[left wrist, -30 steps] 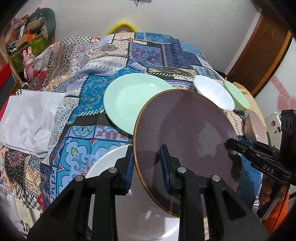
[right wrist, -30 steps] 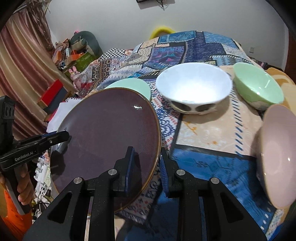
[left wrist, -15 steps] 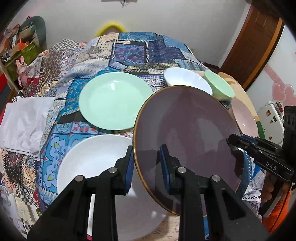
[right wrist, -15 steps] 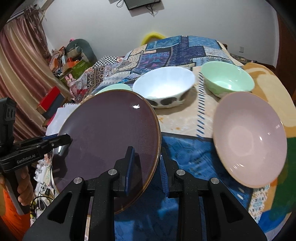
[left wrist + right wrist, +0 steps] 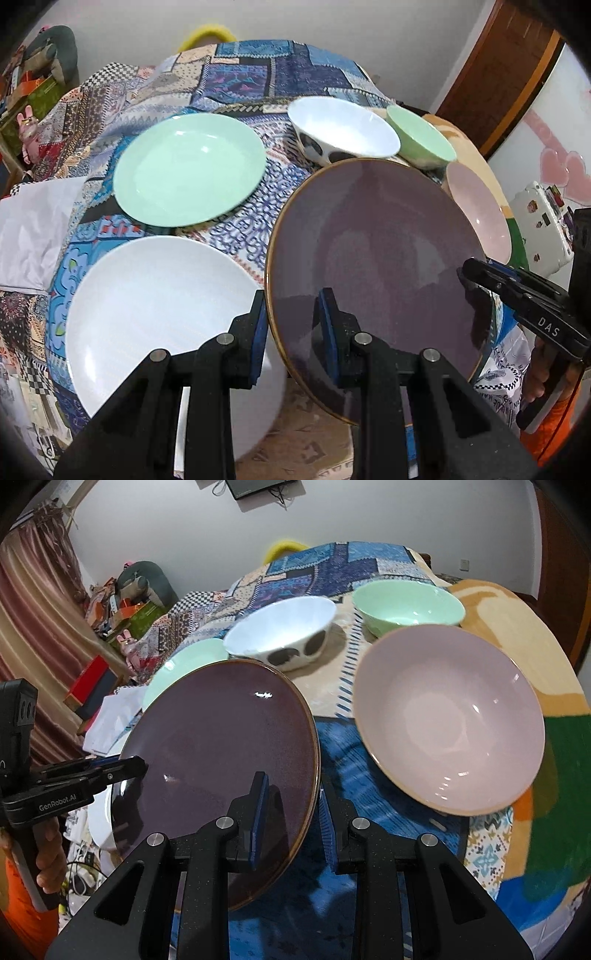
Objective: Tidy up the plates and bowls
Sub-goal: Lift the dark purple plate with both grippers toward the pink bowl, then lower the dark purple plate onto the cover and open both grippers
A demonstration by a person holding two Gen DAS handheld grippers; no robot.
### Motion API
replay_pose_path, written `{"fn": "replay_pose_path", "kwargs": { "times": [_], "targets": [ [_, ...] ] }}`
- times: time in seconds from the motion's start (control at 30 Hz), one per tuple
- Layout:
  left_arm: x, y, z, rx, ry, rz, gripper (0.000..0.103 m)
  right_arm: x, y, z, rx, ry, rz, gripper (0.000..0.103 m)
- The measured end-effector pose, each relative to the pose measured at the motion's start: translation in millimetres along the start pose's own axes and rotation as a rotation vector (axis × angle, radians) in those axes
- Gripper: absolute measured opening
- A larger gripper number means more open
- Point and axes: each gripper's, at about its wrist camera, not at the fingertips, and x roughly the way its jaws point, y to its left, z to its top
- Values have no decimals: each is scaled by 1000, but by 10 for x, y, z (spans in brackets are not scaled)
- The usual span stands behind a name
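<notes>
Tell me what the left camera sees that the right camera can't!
Only the left wrist view shows the white plate in full and the whole mint green plate. Only the right wrist view shows the whole pink bowl, a curtain and a wall screen. Both show the dark purple plate pinched by the left tool and the right tool, plus the white bowl and green bowl.

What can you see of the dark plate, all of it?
The dark plate is round, shallow and glossy, plum-brown with a thin golden-brown rim, ceramic by its look. It is held off the table, tilted. The left gripper clamps its left edge, the right gripper its right edge. It overlaps the white plate in view.
</notes>
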Motion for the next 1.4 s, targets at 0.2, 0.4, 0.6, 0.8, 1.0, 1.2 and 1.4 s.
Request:
{"fn": "replay_pose_path", "kwargs": {
  "times": [0.2, 0.4, 0.6, 0.8, 1.0, 1.2, 1.4],
  "targets": [
    [143, -80, -10, 4, 30, -9, 27, 36, -127, -84, 21, 25, -8, 24],
    [285, -126, -37, 10, 64, -10, 27, 76, -199, -141, 35, 47, -12, 24],
    [391, -149, -58, 21, 88, -3, 27, 121, -247, -178, 39, 69, -15, 24],
    [441, -146, -65, 26, 96, 5, 27, 119, -254, -184, 30, 70, -21, 24],
    [463, -152, -78, 24, 100, 5, 27, 137, -238, -177, 21, 73, -30, 24],
    [474, -177, -84, 21, 102, 17, 27, 132, -198, -172, 8, 71, -52, 26],
    [361, -228, -94, 34, 62, 29, 35, 32, -150, -159, -12, 51, -67, 36]
  ]
}}
